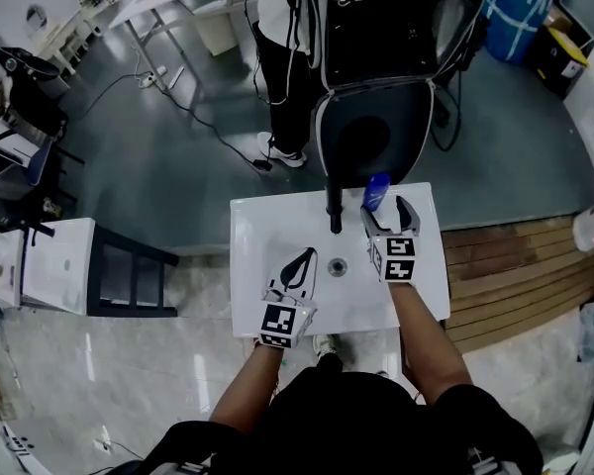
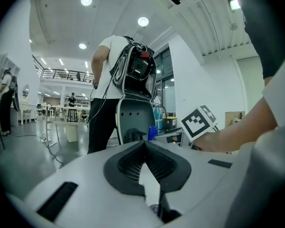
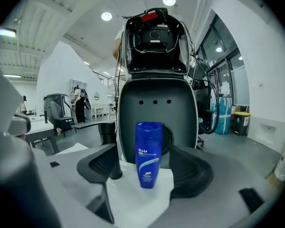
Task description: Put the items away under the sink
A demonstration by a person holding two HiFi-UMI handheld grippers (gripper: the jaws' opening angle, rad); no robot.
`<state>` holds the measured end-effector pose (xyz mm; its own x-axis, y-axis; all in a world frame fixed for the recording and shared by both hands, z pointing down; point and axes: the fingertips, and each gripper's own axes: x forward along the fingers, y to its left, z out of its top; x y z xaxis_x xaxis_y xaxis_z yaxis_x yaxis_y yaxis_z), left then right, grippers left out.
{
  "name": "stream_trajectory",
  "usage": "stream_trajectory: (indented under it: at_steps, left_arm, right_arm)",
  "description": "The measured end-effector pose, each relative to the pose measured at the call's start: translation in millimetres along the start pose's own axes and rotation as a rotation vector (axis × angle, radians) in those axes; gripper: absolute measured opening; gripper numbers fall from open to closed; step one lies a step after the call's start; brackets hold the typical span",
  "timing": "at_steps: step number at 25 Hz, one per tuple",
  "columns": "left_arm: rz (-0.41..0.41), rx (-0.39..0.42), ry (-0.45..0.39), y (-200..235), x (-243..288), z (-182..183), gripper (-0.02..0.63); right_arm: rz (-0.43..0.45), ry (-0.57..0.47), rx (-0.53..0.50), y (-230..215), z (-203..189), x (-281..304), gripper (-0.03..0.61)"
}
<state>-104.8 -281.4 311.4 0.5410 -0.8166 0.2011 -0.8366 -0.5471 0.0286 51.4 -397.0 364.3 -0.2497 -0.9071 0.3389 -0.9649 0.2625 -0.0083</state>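
Observation:
A blue shampoo bottle (image 1: pixel 376 190) stands upright at the back edge of the white sink top (image 1: pixel 267 228), just right of the black faucet (image 1: pixel 333 209). My right gripper (image 1: pixel 389 212) is open. In the right gripper view the bottle (image 3: pixel 148 151) stands between the two jaws, with a gap on either side, and the right gripper (image 3: pixel 147 171) does not press on it. My left gripper (image 1: pixel 310 254) is shut and empty over the basin, left of the drain (image 1: pixel 338 265). From the left gripper (image 2: pixel 143 146) the bottle (image 2: pixel 153 132) shows small and far off.
A grey and black chair back (image 1: pixel 374 132) stands right behind the sink, with a person (image 1: pixel 280 57) wearing a cabled backpack next to it. Wooden decking (image 1: pixel 520 275) lies to the right, a white cabinet (image 1: pixel 61 265) to the left. Cables run across the floor.

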Motion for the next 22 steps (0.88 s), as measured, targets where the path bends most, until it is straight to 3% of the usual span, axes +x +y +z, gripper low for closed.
stream_trajectory:
  at_steps: [10, 17, 19, 22]
  left_arm:
    - [0.015, -0.012, 0.015, 21.4, -7.5, -11.3, 0.015]
    - [0.006, -0.017, 0.021, 24.8, -9.0, -16.1, 0.015]
    - [0.007, -0.018, 0.023, 26.5, -10.1, -17.9, 0.015]
    - [0.013, -0.022, 0.023, 29.3, -10.0, -19.5, 0.015]
  right_arm:
    - [-0.049, 0.006, 0.020, -4.6, 12.6, 42.6, 0.347]
    - [-0.075, 0.055, 0.041, -9.1, -7.8, 57.5, 0.347]
    - [-0.079, 0.060, 0.042, -10.2, -13.1, 58.1, 0.281]
    - [-0.085, 0.054, 0.036, -11.2, -13.7, 58.8, 0.276]
